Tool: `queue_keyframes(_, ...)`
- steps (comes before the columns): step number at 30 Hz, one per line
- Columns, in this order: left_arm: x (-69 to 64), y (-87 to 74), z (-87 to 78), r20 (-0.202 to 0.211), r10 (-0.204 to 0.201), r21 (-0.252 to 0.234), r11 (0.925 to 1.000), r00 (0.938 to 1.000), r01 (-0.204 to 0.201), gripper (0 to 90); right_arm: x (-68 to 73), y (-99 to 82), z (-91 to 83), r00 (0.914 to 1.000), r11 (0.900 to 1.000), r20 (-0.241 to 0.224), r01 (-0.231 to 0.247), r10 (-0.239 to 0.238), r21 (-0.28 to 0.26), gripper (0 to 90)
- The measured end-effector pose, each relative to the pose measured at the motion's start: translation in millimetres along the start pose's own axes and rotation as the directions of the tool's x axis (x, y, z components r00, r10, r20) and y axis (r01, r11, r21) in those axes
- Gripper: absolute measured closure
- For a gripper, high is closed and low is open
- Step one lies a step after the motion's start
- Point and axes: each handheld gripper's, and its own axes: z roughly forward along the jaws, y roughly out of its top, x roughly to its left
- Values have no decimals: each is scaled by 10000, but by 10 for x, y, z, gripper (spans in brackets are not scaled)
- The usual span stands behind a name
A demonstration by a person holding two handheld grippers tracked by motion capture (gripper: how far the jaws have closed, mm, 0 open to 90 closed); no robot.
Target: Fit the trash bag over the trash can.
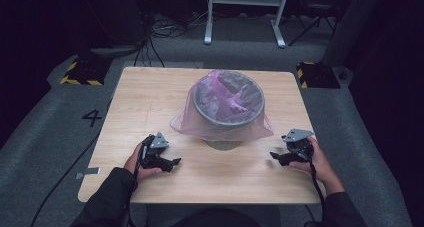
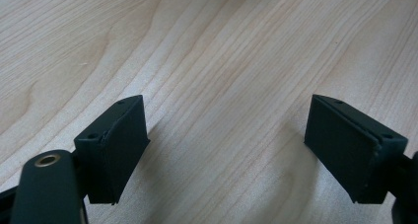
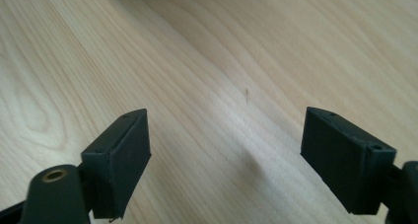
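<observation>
Jaws wide on both, gripping nothing, low over bare desk (image 2: 222,61). Left gripper (image 1: 172,163) and right gripper (image 1: 276,157) angled inward toward each other. Between and beyond them, upright grey bin (image 1: 227,107), pink bag (image 1: 190,122) draped over rim.

Pale wooden square bench (image 1: 150,102) on grey carpeted floor (image 1: 40,132). Black numeral "4" marking (image 1: 92,118) on the floor, left of the bench. Yellow-and-black striped blocks (image 1: 82,72) near both far corners. White metal frame legs (image 1: 245,14) beyond, amid black cables (image 1: 160,32). Small grey tape strip (image 1: 88,173) at the bench's near left edge.
</observation>
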Motion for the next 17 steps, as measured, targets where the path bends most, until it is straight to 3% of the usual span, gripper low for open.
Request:
queue_keyframes(3,1,0,0,1,10,8,10000,10000,-10,162,-5,-91,45,9997,9998,-152,-198,198,15,196)
queue_keyframes(6,1,0,0,2,9,10,10000,10000,-9,162,-22,-176,58,9958,9963,-499,-785,767,-348,194)
queue_keyframes(10,3,1,0,7,8,25,10000,10000,-8,162,-60,-290,73,9826,9814,-816,-1735,1669,-825,182)
queue_keyframes(17,5,2,2,3,-3,22,10000,10000,3,158,-57,-310,63,9822,9801,-695,-1803,1748,-834,161)
